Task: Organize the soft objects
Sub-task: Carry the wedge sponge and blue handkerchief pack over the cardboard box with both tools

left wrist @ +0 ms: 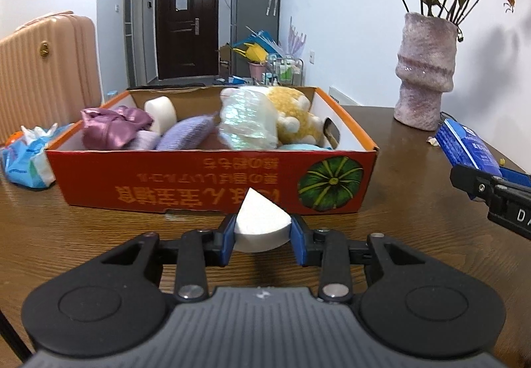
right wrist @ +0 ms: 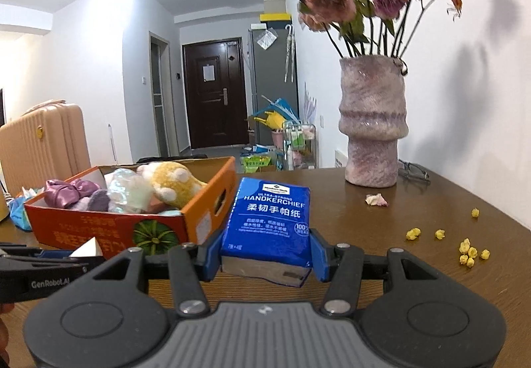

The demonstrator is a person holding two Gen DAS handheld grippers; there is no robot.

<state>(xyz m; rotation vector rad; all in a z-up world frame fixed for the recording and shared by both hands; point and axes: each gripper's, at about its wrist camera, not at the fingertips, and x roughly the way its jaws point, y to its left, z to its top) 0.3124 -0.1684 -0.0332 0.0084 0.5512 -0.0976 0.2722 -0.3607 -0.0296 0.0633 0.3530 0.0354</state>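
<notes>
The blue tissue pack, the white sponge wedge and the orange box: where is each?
blue tissue pack (right wrist: 269, 218), right wrist view, printed front face.
white sponge wedge (left wrist: 260, 222), left wrist view, flat top face.
orange box (left wrist: 186, 182), left wrist view, printed front wall.

White foam wedge (left wrist: 260, 225) and blue handkerchief pack (right wrist: 270, 222) held above table; orange box (left wrist: 212, 180) part-filled.

White walls (left wrist: 348, 19), dark door (left wrist: 187, 23)
</notes>
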